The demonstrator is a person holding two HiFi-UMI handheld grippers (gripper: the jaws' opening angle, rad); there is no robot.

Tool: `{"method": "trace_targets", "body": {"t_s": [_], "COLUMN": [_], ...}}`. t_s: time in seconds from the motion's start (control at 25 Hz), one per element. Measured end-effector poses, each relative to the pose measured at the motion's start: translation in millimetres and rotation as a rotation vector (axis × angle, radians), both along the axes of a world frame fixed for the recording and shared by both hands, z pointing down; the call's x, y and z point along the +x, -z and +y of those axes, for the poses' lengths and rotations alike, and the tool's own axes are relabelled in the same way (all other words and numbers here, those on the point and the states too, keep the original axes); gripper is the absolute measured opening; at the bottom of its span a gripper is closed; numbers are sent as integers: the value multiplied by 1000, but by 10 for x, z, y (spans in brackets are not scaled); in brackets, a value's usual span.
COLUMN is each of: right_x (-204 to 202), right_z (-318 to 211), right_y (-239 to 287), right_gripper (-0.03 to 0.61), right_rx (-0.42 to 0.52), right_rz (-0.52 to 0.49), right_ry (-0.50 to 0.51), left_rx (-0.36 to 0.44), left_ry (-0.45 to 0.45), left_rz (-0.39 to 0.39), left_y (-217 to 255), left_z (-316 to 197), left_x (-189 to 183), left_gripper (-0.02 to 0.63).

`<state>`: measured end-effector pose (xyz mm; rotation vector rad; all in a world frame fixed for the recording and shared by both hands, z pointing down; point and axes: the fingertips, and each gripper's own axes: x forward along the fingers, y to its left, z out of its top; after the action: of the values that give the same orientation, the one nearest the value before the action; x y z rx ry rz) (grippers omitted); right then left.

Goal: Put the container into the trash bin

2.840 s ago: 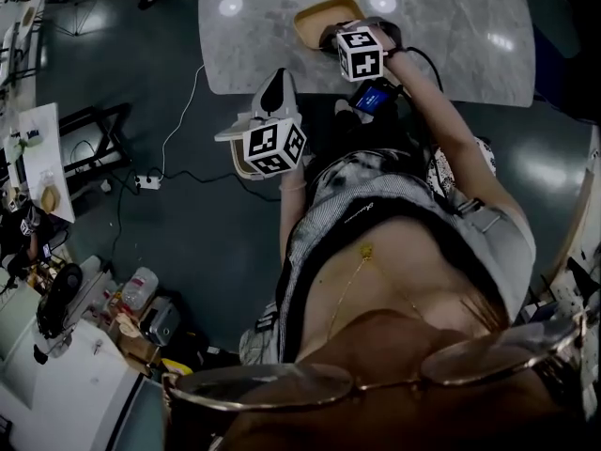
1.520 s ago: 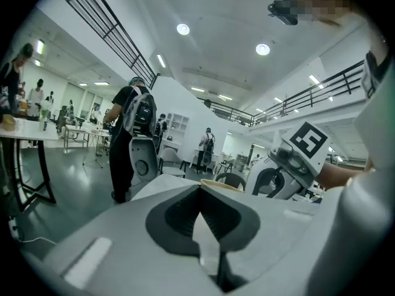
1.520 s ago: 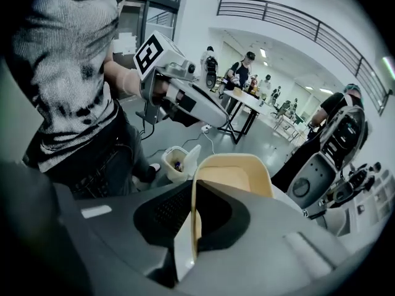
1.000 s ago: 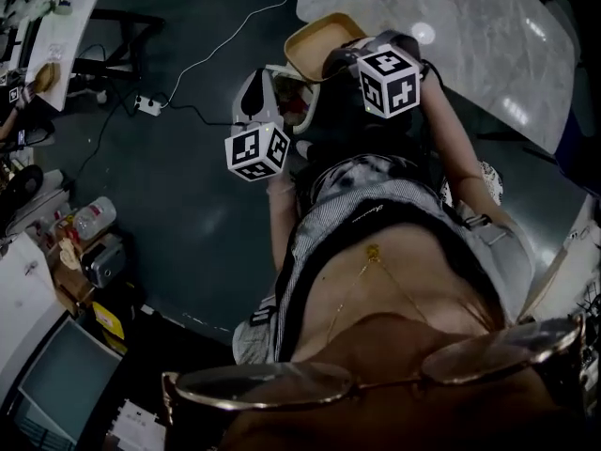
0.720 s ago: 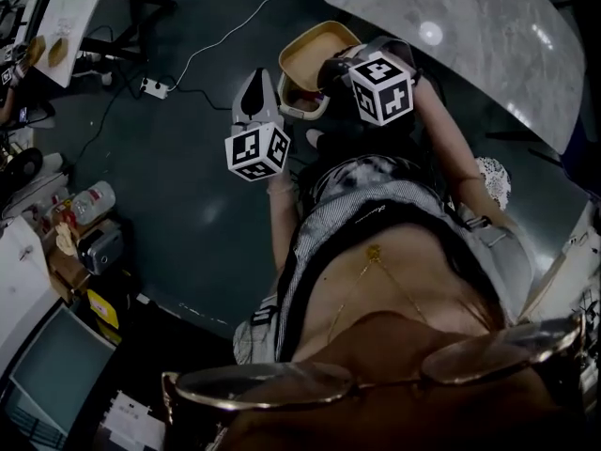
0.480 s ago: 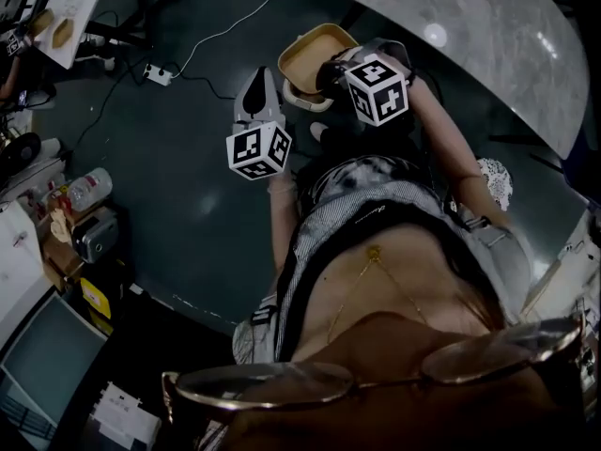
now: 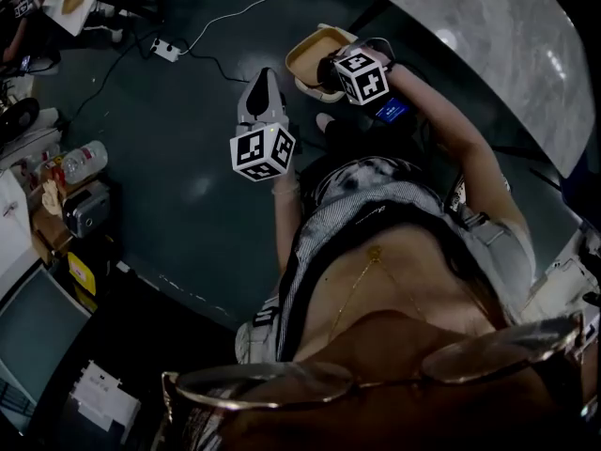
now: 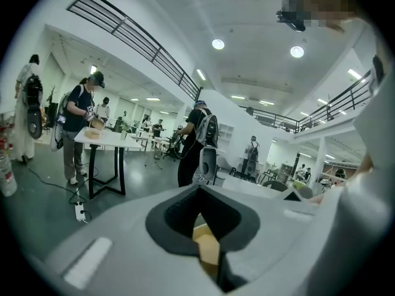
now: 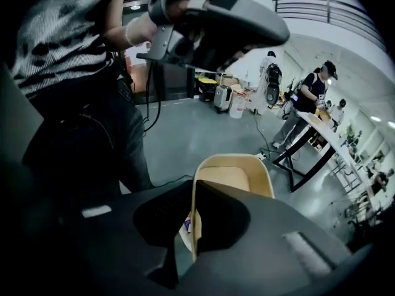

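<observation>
The tan, shallow container (image 7: 313,53) hangs over the dark floor, off the marble table (image 7: 488,36). My right gripper (image 7: 331,67) is shut on its near rim. In the right gripper view the rim stands edge-on between the black jaws and the container (image 9: 231,177) opens beyond them. My white left gripper (image 7: 260,81) sits just left of the container, apart from it. Its jaws are closed, with a small tan piece (image 8: 207,248) pinched in the gap; I cannot tell what it is. I cannot pick out a trash bin in any view.
A power strip (image 7: 167,50) and its cable lie on the floor at the upper left. Bottles and boxes (image 7: 80,163) crowd the left edge. People stand around a white table (image 8: 105,137) further off. My own legs are right under the grippers.
The right gripper has lifted the container off the marble table and carried it left over the floor. The left gripper has moved along beside it, and my view has swung away from the table.
</observation>
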<state>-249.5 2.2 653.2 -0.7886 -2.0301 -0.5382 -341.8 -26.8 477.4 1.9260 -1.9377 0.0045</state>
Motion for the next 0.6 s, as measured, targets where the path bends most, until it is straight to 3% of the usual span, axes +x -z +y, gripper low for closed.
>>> {"method": "trace_targets", "body": {"t_s": [0.2, 0.6], "right_x": [-107, -47], "right_z": [-59, -66], "right_y": [-693, -1734], "right_gripper": [38, 37], "right_rx": [-38, 17], "right_rz": [65, 242], "right_ry": [-23, -1], "left_rx": [-27, -98], "left_ry": [38, 92], "left_rz": [3, 7], "left_y": [-72, -258], "left_z": [154, 409], "left_x": [-128, -292], "left_gripper": [0, 0]}}
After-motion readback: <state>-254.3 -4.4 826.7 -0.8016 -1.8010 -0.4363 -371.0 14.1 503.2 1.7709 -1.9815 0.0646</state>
